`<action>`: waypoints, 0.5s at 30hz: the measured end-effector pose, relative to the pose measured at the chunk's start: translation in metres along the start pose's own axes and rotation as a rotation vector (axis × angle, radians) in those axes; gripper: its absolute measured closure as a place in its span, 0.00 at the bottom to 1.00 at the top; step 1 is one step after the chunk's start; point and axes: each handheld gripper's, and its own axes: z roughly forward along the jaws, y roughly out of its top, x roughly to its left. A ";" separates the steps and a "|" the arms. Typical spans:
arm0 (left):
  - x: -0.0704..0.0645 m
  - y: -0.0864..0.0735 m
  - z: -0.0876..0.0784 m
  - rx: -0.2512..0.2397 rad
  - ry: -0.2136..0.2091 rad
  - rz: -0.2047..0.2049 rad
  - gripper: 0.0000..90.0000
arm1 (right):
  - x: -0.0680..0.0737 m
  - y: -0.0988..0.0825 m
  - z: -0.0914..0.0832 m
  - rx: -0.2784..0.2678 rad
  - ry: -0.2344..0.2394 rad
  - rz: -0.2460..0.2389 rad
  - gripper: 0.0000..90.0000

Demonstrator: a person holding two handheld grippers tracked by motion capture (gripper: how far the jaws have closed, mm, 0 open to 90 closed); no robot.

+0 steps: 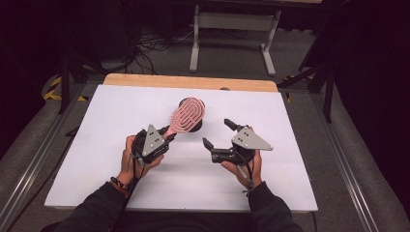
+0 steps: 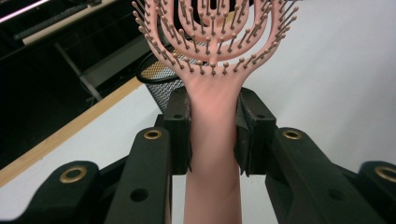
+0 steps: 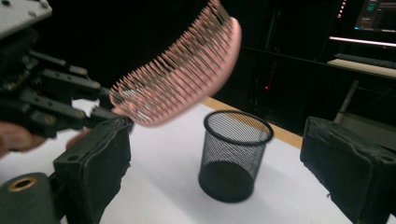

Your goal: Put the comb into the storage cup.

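Holding the pink hairbrush [image 2: 212, 121] clamped by its handle, the left tool [image 1: 167, 137] keeps its head just above the black mesh cup [image 3: 236, 156] on the surface, while the right tool [image 1: 218, 134] hangs wide open, empty

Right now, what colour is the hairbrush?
The hairbrush is pink, bristles included. It shows best in the left gripper view.
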 end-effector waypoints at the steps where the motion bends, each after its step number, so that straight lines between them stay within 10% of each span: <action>1: 0.000 0.000 0.000 0.000 0.000 0.000 0.77 | 0.002 0.002 0.003 -0.002 0.004 -0.001 0.11; 11: -0.013 0.000 0.006 -0.025 -0.016 -0.005 0.77 | 0.019 0.008 0.024 -0.021 0.049 0.040 0.08; 15: -0.012 -0.003 0.008 -0.027 -0.021 -0.032 0.77 | 0.019 0.010 0.030 -0.011 0.033 0.135 0.10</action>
